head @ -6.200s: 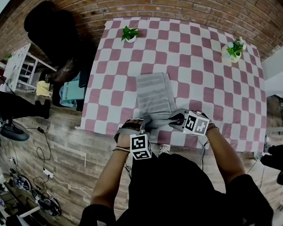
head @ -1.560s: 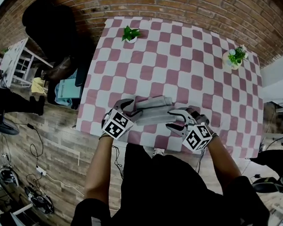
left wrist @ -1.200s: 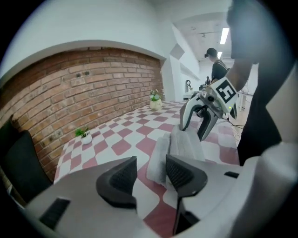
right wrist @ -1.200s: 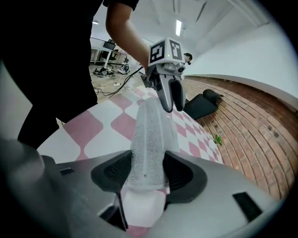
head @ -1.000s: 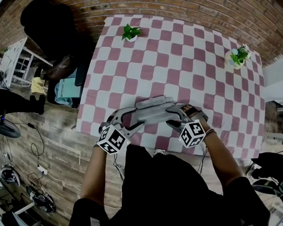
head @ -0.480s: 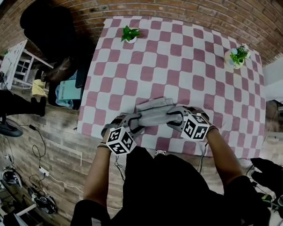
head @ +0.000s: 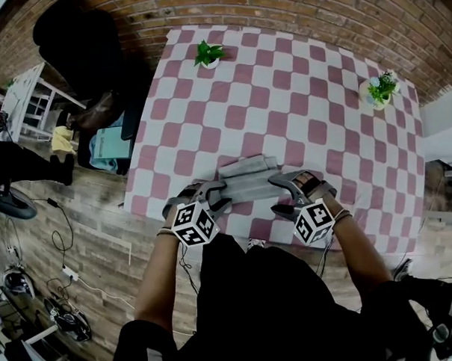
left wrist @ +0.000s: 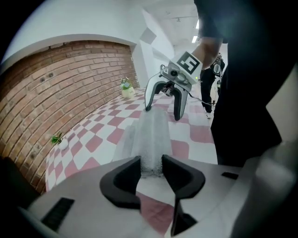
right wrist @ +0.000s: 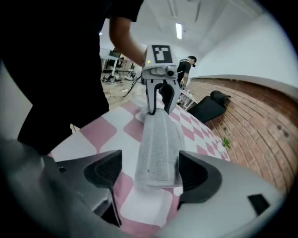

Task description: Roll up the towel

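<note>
towel [head: 245, 184] looks soft, best taken at its ends: left gripper [head: 215, 195] closing tight on one, right gripper [head: 275, 194] opening around the other.

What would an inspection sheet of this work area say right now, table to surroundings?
Surface: table, pink-and-white checked cloth.
Job's things: grey towel, rolled into a long bundle near the front edge.
Clutter: one potted plant at the far left corner, another at the far right.
Grippers: left gripper, jaws just closing, clamped on one towel end; right gripper, jaws just opening, apart around the other end, not pressing.
Cables: cable loose on the wooden floor, left of the table.
Surroundings: brick wall behind the table.
</note>
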`<state>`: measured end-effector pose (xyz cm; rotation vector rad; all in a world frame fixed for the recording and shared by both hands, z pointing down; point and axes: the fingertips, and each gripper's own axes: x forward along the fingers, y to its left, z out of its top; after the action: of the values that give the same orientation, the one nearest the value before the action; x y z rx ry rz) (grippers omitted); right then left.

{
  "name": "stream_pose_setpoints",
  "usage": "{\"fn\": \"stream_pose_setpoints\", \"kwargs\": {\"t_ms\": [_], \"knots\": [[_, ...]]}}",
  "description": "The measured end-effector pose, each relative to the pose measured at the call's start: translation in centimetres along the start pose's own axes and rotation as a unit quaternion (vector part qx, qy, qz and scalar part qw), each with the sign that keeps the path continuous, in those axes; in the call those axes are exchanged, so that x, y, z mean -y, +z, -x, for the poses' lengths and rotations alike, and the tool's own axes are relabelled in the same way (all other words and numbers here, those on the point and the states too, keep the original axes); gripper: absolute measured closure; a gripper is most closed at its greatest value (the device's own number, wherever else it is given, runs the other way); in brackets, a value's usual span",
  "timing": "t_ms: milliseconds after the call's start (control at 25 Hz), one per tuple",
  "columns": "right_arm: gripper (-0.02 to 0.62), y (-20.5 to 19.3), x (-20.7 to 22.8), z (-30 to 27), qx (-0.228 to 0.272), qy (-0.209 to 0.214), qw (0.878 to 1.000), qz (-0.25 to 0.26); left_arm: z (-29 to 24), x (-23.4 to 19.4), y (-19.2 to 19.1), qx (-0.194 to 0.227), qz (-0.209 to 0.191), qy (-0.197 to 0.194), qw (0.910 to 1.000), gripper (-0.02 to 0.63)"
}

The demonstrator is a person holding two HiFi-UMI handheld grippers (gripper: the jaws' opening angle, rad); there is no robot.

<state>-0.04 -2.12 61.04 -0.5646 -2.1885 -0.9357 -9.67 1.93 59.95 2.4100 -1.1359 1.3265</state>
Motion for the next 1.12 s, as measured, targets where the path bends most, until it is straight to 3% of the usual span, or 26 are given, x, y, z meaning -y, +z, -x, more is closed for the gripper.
{"fn": "stream_pose_setpoints", "kwargs": {"t_ms": [120, 160, 280, 400, 520, 640, 720, 800, 880, 920, 1040, 1120], "knots": [[0.236, -1.6, 0.8, -1.4, -0.036, -0.025, 0.999, 0.028, 0.0, -0.4, 0.0, 0.007, 0.012, -0.011, 0.9998, 0.449], [0.236, -1.8, 1.3, -1.7, -0.034, -0.025, 0.999, 0.010, 0.0, -0.6, 0.0, 0.010, 0.016, -0.015, 0.9997, 0.448], [0.324, -1.9, 2.3, -2.2, -0.006, -0.001, 0.997, -0.076, 0.0, -0.8, 0.0, 0.015, 0.012, -0.020, 0.9996, 0.434], [0.385, -1.7, 2.7, -1.8, 0.014, 0.036, 0.986, -0.159, 0.0, -0.7, 0.1, 0.013, 0.005, -0.018, 0.9997, 0.419], [0.410, -1.2, 2.2, -1.1, 0.024, 0.083, 0.971, -0.222, 0.4, 0.5, 0.6, 0.008, 0.022, -0.049, 0.9985, 0.418], [0.416, -0.3, 0.5, -0.2, 0.034, 0.150, 0.952, -0.264, 1.0, 1.9, 1.0, -0.004, 0.014, -0.082, 0.9965, 0.405], [0.416, 0.2, -0.4, 0.2, 0.056, 0.192, 0.930, -0.308, 1.4, 2.4, 1.4, 0.000, 0.012, -0.096, 0.9953, 0.392], [0.414, 0.0, -0.1, 0.4, 0.078, 0.208, 0.907, -0.358, 1.4, 1.9, 1.6, 0.010, 0.019, -0.092, 0.9956, 0.367], [0.396, -0.5, 1.4, 0.2, 0.101, 0.186, 0.892, -0.400, 0.9, 0.4, 1.4, 0.012, 0.027, -0.071, 0.9970, 0.337], [0.370, -0.8, 2.5, 0.0, 0.107, 0.161, 0.891, -0.410, 0.7, -0.4, 1.3, 0.012, 0.034, -0.062, 0.9974, 0.320], [0.264, -2.3, 5.2, -0.1, 0.099, 0.071, 0.908, -0.402, 0.3, -2.4, 1.0, 0.017, 0.062, -0.052, 0.9965, 0.256], [0.249, -2.4, 6.4, 0.6, 0.104, 0.027, 0.915, -0.388, 0.5, -3.5, 1.0, 0.026, 0.079, -0.043, 0.9956, 0.247]]}}
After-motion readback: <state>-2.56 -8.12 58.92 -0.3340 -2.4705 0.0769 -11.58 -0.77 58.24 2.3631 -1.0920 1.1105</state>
